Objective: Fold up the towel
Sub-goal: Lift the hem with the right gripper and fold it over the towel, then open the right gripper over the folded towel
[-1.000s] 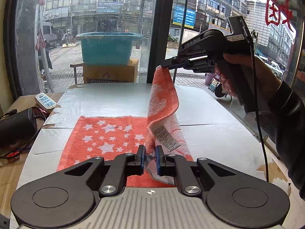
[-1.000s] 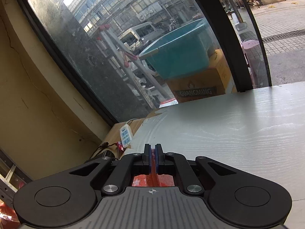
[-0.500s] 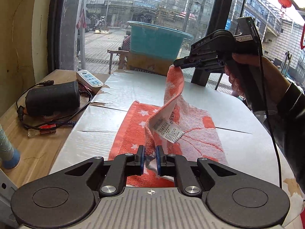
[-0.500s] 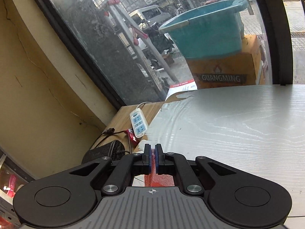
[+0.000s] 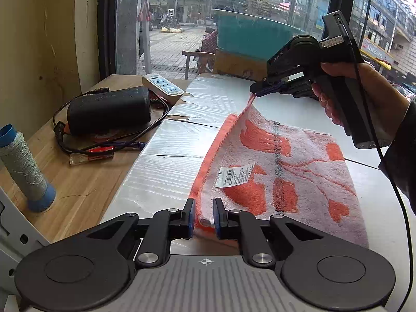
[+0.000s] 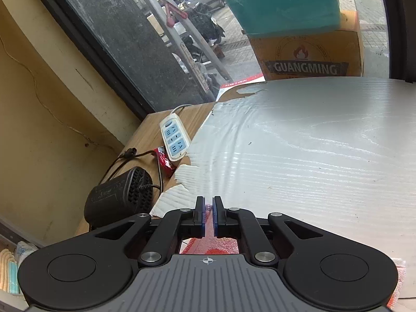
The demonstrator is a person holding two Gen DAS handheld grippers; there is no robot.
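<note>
An orange and white towel [image 5: 273,161] lies folded over on the white table [image 5: 166,166], pale underside and paper label [image 5: 235,174] facing up. My left gripper [image 5: 204,215] sits at the towel's near left corner. Its jaws are opening, and the folded edge lies between the pads without being pinched. My right gripper [image 5: 253,93], held by a hand [image 5: 364,98], hovers over the far left corner, which still rises to its tips. Its jaws are opening too, with a strip of orange towel [image 6: 208,247] between them [image 6: 208,208].
On the wooden bench left of the table lie a black box with cables [image 5: 109,109], a power strip [image 5: 162,84], pens [image 5: 104,150] and a thread spool [image 5: 24,166]. A window with a dark frame closes the far side. Outside stands a teal tub [image 5: 249,39].
Both grippers have carried the lifted towel edge over to the left and down, so the fold now lies flat. The left jaws stand wider, and a slit has appeared between the right jaws.
</note>
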